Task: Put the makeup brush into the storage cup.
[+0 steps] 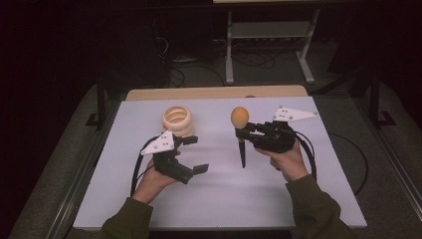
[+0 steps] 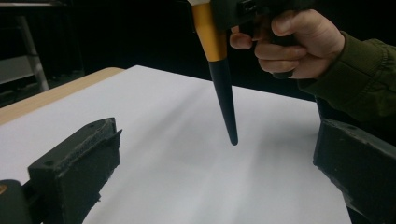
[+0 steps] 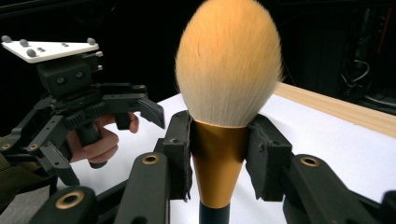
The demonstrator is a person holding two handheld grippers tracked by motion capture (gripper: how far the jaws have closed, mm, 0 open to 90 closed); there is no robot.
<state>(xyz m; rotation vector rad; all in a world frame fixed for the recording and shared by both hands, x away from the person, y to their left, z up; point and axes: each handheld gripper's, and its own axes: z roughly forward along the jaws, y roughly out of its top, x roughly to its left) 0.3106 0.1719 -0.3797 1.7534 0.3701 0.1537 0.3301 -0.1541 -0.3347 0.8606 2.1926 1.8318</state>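
Gold-ferruled brush point(image 3: 219, 154) upright, clear of edges.

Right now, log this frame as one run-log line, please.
right claw: shut on makeup brush, upright, bristles up, tip off table | left claw: open, empty | ribbed ring stack: untouched

Upright makeup brush point(image 3: 227, 84), gold ferrule, bristles up
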